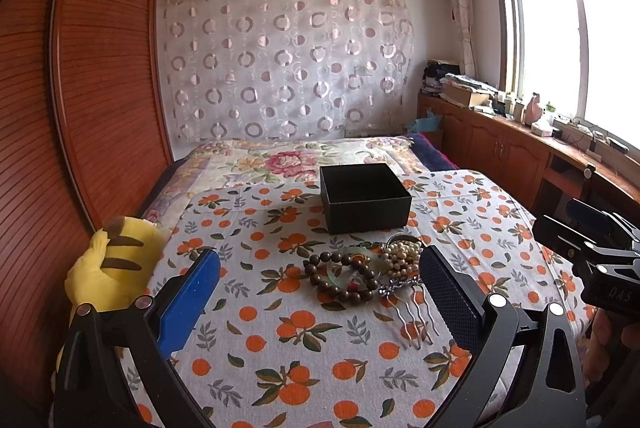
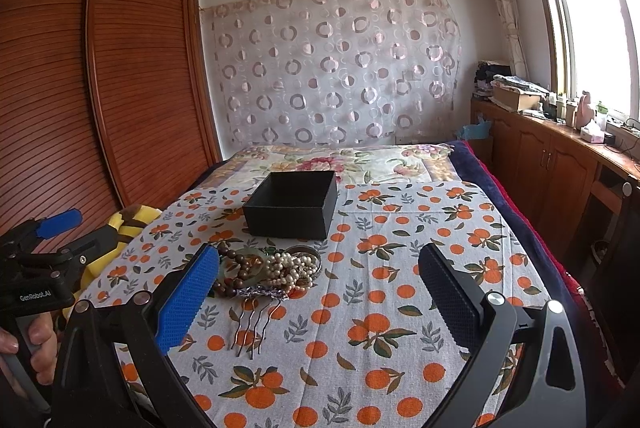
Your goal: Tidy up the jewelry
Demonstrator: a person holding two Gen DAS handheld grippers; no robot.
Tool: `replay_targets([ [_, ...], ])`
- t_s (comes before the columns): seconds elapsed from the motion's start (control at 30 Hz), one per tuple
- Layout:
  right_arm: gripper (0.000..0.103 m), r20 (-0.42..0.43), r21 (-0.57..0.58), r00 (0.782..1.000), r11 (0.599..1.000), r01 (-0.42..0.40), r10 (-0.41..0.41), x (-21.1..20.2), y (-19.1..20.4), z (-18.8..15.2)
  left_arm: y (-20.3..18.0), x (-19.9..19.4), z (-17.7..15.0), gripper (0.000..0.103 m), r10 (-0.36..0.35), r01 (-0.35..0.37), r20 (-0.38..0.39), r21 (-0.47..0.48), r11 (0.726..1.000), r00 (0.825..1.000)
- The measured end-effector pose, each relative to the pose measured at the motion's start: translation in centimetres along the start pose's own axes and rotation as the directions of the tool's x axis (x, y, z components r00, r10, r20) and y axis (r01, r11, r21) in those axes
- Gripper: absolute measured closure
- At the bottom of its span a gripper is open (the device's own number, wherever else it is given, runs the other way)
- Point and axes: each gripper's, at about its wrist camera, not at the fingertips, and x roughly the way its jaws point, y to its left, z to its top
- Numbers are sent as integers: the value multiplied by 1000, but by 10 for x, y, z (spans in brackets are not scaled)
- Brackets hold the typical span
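Bedroom scene, seen along two hand-held tongs above a bed (image 1: 256, 332) spread with an orange-print cloth (image 2: 400, 268). Left tongs (image 1: 320, 292) spread wide, pinching nothing, hovering near the bed's near edge. Right tongs (image 2: 320, 292) likewise spread wide and empty, just to the right of the left pair. Between and slightly beyond the fingers, a heap of jewelry near the middle of the bed: dark wooden bead bracelet (image 1: 340, 278) touching a pale green bangle (image 1: 352, 268), a tangle of pearl strands (image 1: 402, 258) on the side toward the bed's right edge, and a silver hair comb (image 1: 412, 316) lying nearest the near edge, prongs pointing this way. Just beyond the heap, toward the head of the bed, an open black box (image 1: 366, 198), apparently empty. Yellow plush toy (image 1: 108, 268) at the bed's left edge. Task seemingly at its start, nothing yet in the box. Best approach, judged from here: take one piece at a time, beginning with the comb since it lies freest; close across its decorated spine rather than the prongs; lift slowly in case strands are snagged.
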Motion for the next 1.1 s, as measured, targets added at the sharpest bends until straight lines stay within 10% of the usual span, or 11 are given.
replay_targets([
  [1.1, 2, 0, 1, 1000, 1000, -1, 1, -1, -5, -6, -3, -6, 7, 6, 0, 0, 4, 3, 1000, 1000],
])
